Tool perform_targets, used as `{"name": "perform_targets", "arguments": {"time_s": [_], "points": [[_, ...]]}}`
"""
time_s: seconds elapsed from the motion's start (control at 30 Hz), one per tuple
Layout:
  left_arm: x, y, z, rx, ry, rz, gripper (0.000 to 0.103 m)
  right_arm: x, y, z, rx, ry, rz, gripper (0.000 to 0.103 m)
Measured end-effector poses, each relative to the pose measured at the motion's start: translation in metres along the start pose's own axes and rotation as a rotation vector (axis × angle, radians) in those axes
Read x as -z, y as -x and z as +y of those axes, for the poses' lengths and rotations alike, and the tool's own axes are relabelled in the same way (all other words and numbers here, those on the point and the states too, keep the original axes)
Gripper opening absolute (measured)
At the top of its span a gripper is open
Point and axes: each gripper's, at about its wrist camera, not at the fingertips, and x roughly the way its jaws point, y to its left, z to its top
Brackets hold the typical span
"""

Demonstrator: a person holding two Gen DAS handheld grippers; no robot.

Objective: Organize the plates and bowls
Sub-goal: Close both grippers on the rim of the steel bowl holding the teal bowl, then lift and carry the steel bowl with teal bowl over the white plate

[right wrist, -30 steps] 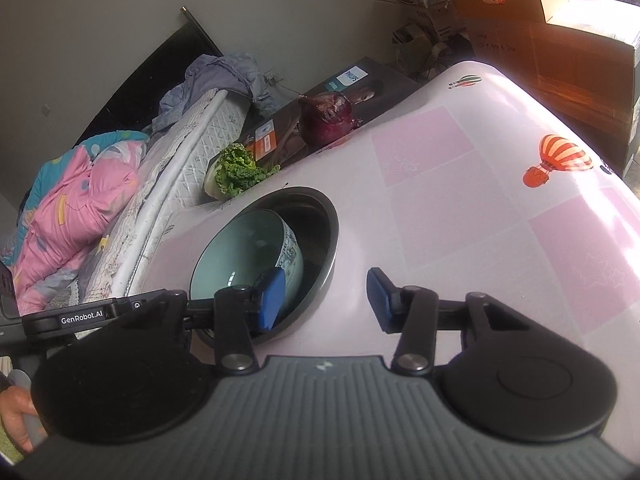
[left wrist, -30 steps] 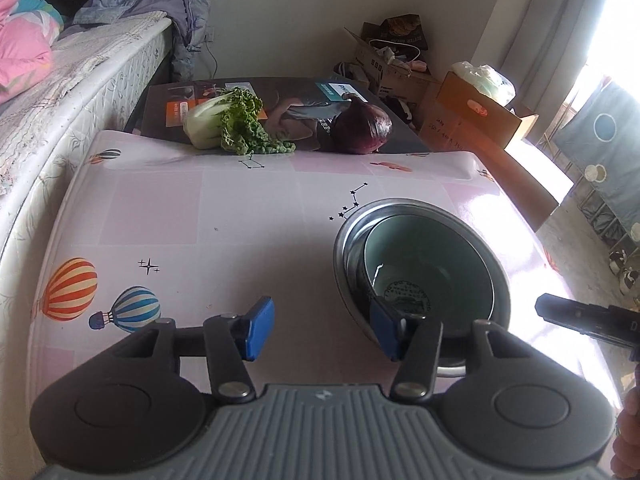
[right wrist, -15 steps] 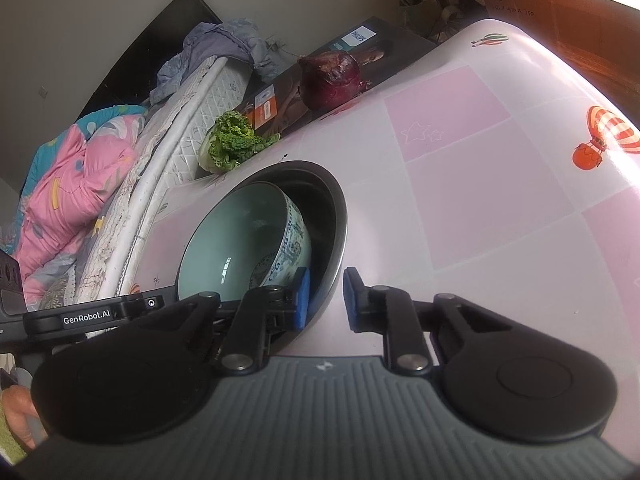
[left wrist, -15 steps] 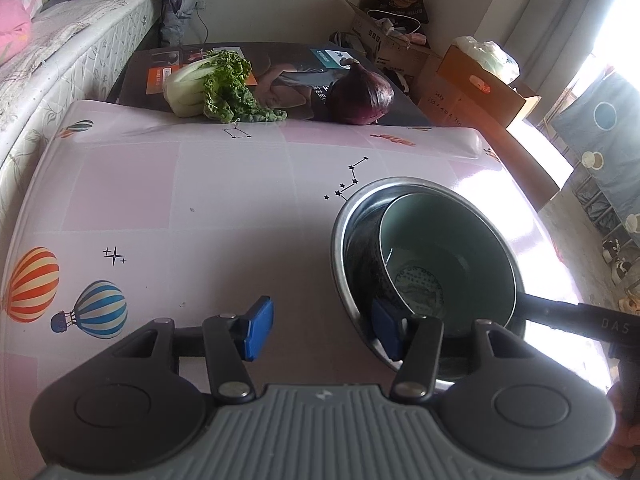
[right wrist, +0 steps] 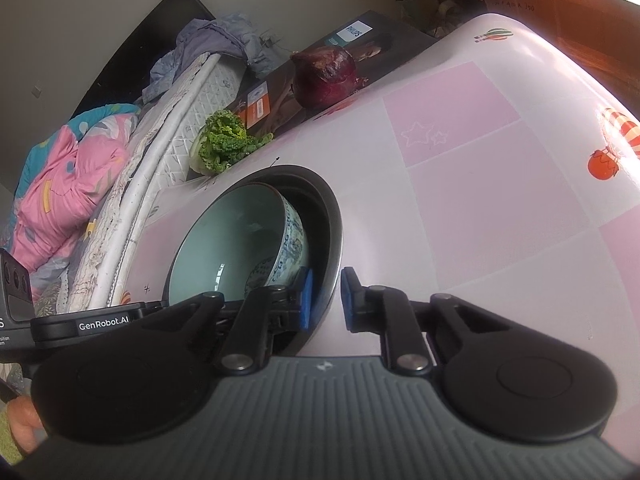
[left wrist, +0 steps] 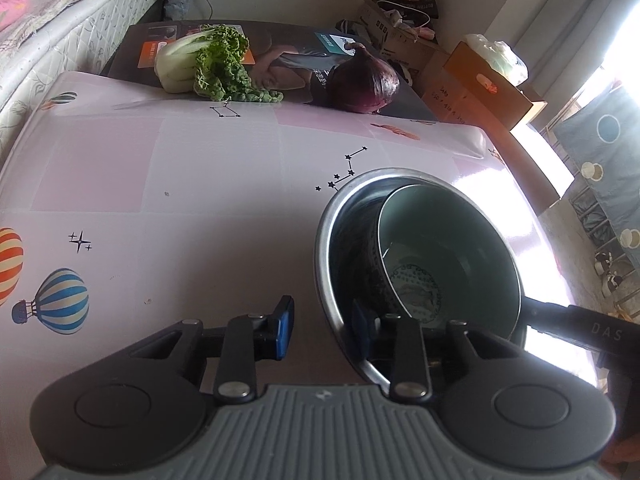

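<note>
A steel bowl (left wrist: 340, 200) stands on the pink tablecloth with a pale green ceramic bowl (left wrist: 448, 248) leaning inside it. My left gripper (left wrist: 322, 334) straddles the steel bowl's near rim, one pad inside and one outside. Its jaws are closing, and the outer pad is still clear of the wall. In the right wrist view my right gripper (right wrist: 326, 300) is shut on the rim of the steel bowl (right wrist: 334, 216). Its inner pad sits beside the blue-patterned ceramic bowl (right wrist: 232, 240). Each gripper's black body shows in the other's view.
A leafy cabbage (left wrist: 208, 64) and a red onion (left wrist: 366, 84) lie on a dark box (left wrist: 280, 52) at the table's far edge. A mattress (right wrist: 152, 168) with bedding runs along one side. Cardboard boxes (left wrist: 492, 88) stand beyond the far corner.
Both grippers came lower and closer to the steel bowl. The right jaws closed onto its rim. The left jaws narrowed around the opposite part of the rim.
</note>
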Motion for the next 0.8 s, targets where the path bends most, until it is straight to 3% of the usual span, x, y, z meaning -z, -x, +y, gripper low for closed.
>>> {"name": "perform_targets", "arguments": {"time_s": [0.13, 0.8], "points": [[0.000, 0.000, -0.007, -0.003, -0.015, -0.008, 0.017, -0.003, -0.004, -0.005, -0.011, -0.038, 0.002, 0.014], [0.008, 0.012, -0.016, -0.040, -0.032, -0.027, 0.017, 0.003, 0.002, 0.002, -0.007, -0.004, -0.017, 0.012]]}}
